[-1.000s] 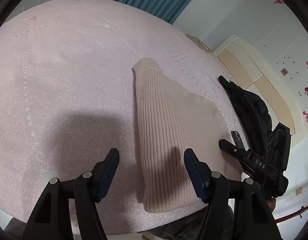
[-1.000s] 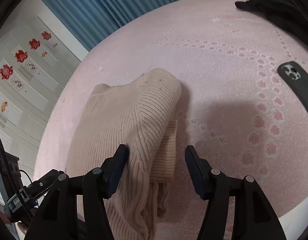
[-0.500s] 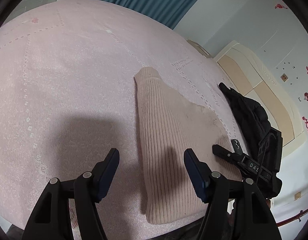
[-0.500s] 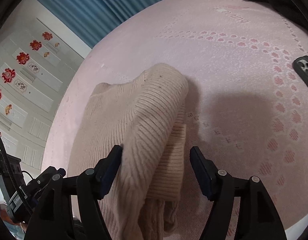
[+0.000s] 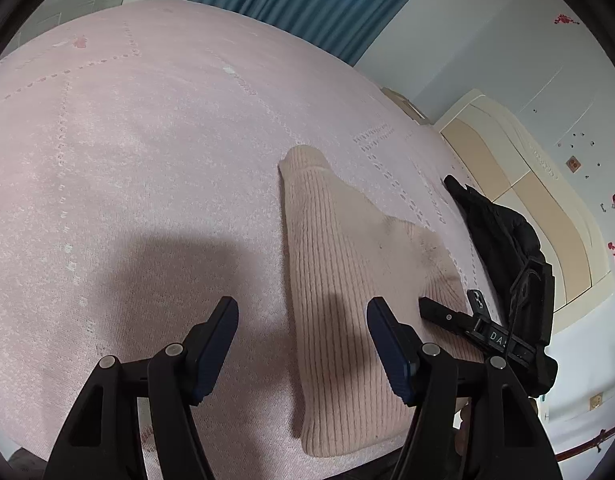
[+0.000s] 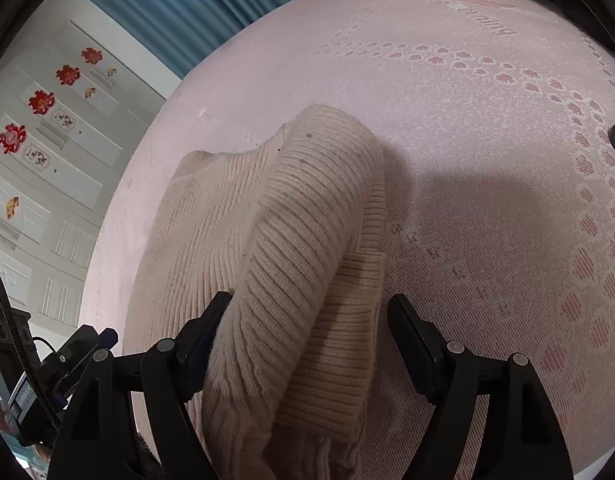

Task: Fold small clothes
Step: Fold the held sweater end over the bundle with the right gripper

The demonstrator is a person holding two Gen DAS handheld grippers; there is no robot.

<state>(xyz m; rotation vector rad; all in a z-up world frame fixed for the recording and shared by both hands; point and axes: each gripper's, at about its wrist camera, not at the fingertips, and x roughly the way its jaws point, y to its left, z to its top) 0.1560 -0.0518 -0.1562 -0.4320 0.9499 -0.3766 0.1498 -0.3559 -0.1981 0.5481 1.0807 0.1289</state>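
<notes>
A ribbed beige sweater (image 5: 339, 280) lies on the pink bedspread (image 5: 127, 160), one sleeve folded back over the body. The left gripper (image 5: 303, 344) hovers above the near end of the garment with its jaws partly open and nothing gripped. The right gripper (image 6: 307, 340) has just been opening its jaws: the folded sleeve (image 6: 307, 240) lies between them, the left pad touching the knit, the right pad clear of it. A black jacket (image 5: 499, 232) lies near the far edge of the bed.
</notes>
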